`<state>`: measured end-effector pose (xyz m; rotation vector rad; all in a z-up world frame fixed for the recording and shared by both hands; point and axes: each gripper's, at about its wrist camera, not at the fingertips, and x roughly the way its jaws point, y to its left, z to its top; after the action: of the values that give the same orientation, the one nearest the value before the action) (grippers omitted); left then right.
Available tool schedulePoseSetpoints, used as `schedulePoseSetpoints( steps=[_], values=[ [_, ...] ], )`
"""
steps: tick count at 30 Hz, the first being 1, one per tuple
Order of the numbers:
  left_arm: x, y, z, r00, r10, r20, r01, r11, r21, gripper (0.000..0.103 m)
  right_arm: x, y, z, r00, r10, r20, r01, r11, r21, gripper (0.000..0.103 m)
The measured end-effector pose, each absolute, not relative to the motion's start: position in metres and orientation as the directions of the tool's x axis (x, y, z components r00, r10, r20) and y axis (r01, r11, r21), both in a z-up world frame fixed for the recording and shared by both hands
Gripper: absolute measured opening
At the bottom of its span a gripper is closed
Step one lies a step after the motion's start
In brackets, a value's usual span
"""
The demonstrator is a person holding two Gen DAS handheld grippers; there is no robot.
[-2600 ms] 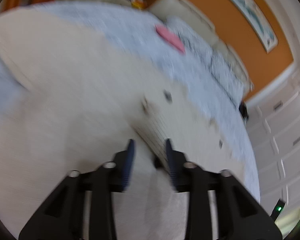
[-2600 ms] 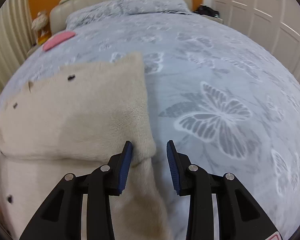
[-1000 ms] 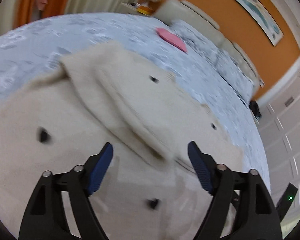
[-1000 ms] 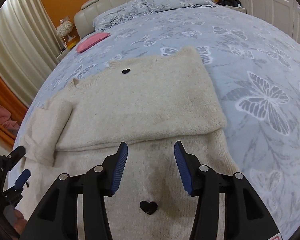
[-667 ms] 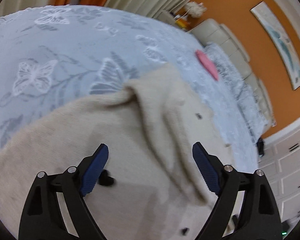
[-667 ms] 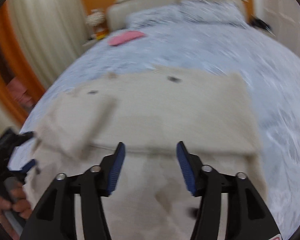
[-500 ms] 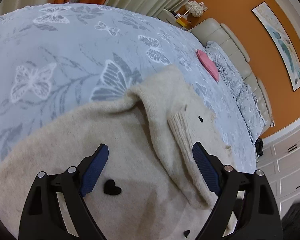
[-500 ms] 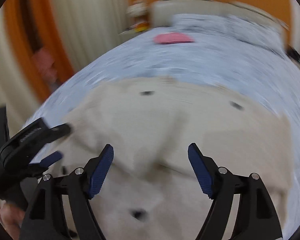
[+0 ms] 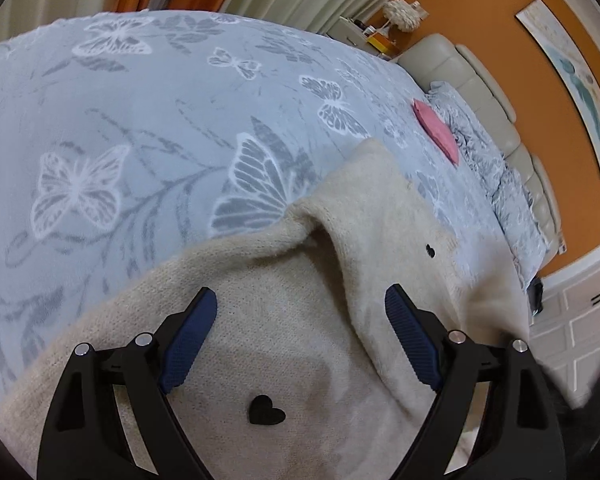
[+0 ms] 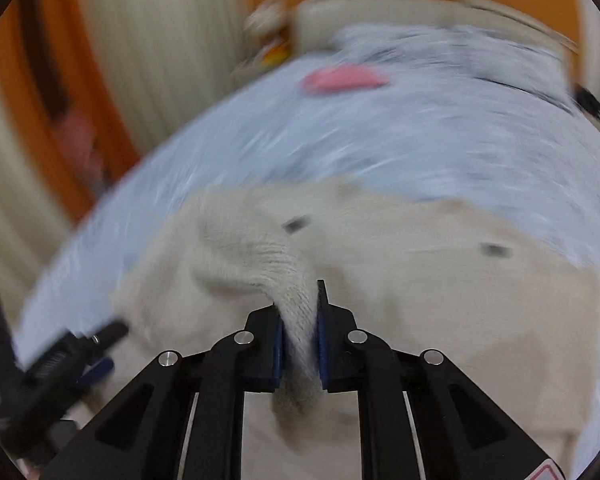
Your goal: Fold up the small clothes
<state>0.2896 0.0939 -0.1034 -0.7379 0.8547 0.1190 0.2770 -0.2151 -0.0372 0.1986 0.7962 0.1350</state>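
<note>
**Right pinched cuff, left spread**

Left wrist: left gripper (image 9: 300, 320) was spread wide over the cream knitted sweater with black hearts (image 9: 260, 340) on the grey butterfly-print bedspread (image 9: 140, 120).

Right wrist, blurred: right gripper (image 10: 300, 320) had just closed, pinching the sweater's ribbed cuff (image 10: 296, 304).

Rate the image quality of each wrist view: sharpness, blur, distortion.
Left wrist view: sharp; the cream sweater, its black heart and the butterfly bedspread read clearly, though fisheye bulge curves the bed and a dark blur intrudes at lower right. Right wrist view: heavy motion smear across the bed and pink cloth; only the right gripper, jaws closed on the ribbed cuff, stays crisp.
</note>
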Motion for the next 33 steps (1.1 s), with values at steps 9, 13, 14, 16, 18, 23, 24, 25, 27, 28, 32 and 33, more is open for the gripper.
schedulePoseSetpoints(
  steps=[9,13,14,16,18,23,24,25,27,28,32,33],
  values=[
    [0.297,0.085,-0.105,0.677,-0.277,-0.682,-0.338,0.706,-0.623,0.088,0.196,-0.394,-0.127,0.619,0.247,-0.746,0.337,0.774,0.536,0.016],
    [0.305,0.09,-0.111,0.696,-0.335,-0.635,-0.329,0.638,-0.696,0.088,0.189,-0.395,-0.125,0.649,0.274,-0.71,0.297,0.767,0.568,0.026],
    [0.307,0.091,-0.112,0.697,-0.339,-0.632,-0.332,0.629,-0.703,0.088,0.19,-0.395,-0.125,0.649,0.279,-0.708,0.289,0.771,0.568,0.032],
    [0.309,0.092,-0.115,0.705,-0.343,-0.62,-0.328,0.618,-0.715,0.088,0.188,-0.395,-0.123,0.651,0.292,-0.701,0.272,0.773,0.574,0.037],
    [0.309,0.092,-0.116,0.719,-0.347,-0.602,-0.312,0.613,-0.726,0.088,0.186,-0.399,-0.121,0.663,0.274,-0.697,0.279,0.773,0.569,0.042],
    [0.302,0.095,-0.112,0.783,-0.333,-0.525,-0.275,0.572,-0.773,0.087,0.191,-0.408,-0.116,0.693,0.174,-0.7,0.342,0.775,0.531,0.048],
    [0.302,0.095,-0.112,0.788,-0.333,-0.517,-0.271,0.566,-0.778,0.087,0.191,-0.409,-0.116,0.692,0.169,-0.702,0.343,0.779,0.525,0.049],
    [0.303,0.094,-0.112,0.786,-0.333,-0.521,-0.273,0.57,-0.775,0.086,0.193,-0.408,-0.116,0.688,0.163,-0.707,0.343,0.786,0.515,0.049],
    [0.303,0.092,-0.114,0.781,-0.333,-0.527,-0.271,0.581,-0.768,0.082,0.194,-0.409,-0.117,0.688,0.147,-0.711,0.346,0.794,0.499,0.049],
    [0.303,0.092,-0.113,0.787,-0.331,-0.522,-0.268,0.578,-0.771,0.08,0.195,-0.409,-0.117,0.693,0.147,-0.706,0.349,0.788,0.507,0.049],
    [0.301,0.095,-0.114,0.812,-0.362,-0.458,-0.222,0.533,-0.816,0.073,0.199,-0.412,-0.121,0.689,0.175,-0.703,0.345,0.774,0.531,0.008],
    [0.302,0.095,-0.115,0.811,-0.369,-0.455,-0.216,0.533,-0.818,0.063,0.203,-0.412,-0.122,0.681,0.188,-0.708,0.345,0.77,0.536,0.009]
  ],
)
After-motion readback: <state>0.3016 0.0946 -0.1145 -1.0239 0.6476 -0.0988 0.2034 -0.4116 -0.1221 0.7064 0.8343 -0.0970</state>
